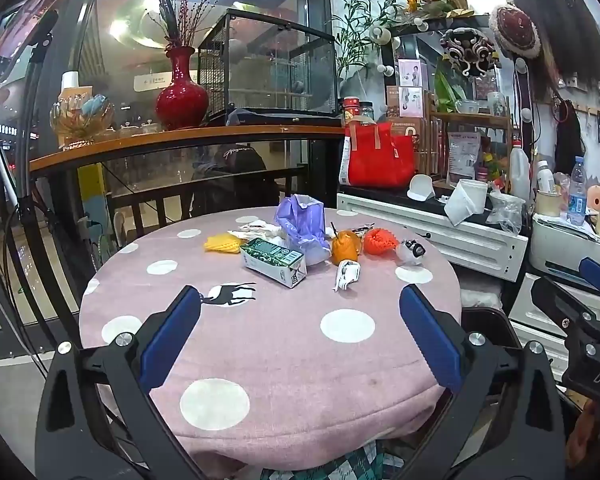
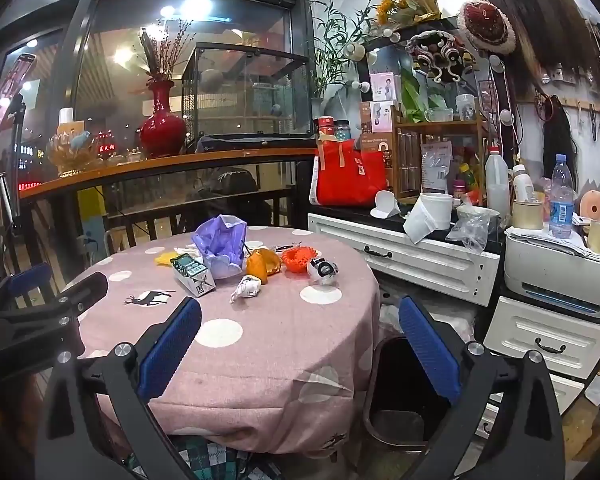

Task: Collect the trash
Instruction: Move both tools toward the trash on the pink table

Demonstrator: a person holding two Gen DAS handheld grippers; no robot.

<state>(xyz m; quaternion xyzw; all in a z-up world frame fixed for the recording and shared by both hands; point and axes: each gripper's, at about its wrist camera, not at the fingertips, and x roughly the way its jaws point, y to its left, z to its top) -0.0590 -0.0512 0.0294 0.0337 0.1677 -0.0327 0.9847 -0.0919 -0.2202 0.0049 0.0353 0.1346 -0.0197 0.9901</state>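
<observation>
Trash lies at the far side of a round table (image 1: 284, 344) with a pink dotted cloth: a green drink carton (image 1: 273, 261) on its side, a crumpled purple bag (image 1: 302, 226), an orange wrapper (image 1: 345, 247), a red-orange foam net (image 1: 379, 241), a yellow foam net (image 1: 221, 244), a white crumpled wrapper (image 1: 346, 275) and a small clear cup (image 1: 411, 251). My left gripper (image 1: 300, 300) hangs open over the near table half, empty. My right gripper (image 2: 300, 312) is open too, above the table's right edge. A black bin (image 2: 400, 396) stands on the floor beside the table.
A white drawer cabinet (image 2: 420, 258) crowded with cups, bottles and a red bag (image 2: 350, 174) stands right of the table. A printer (image 2: 560, 272) sits on further drawers. Behind the table run a railing and a wooden shelf with a red vase (image 1: 182, 92).
</observation>
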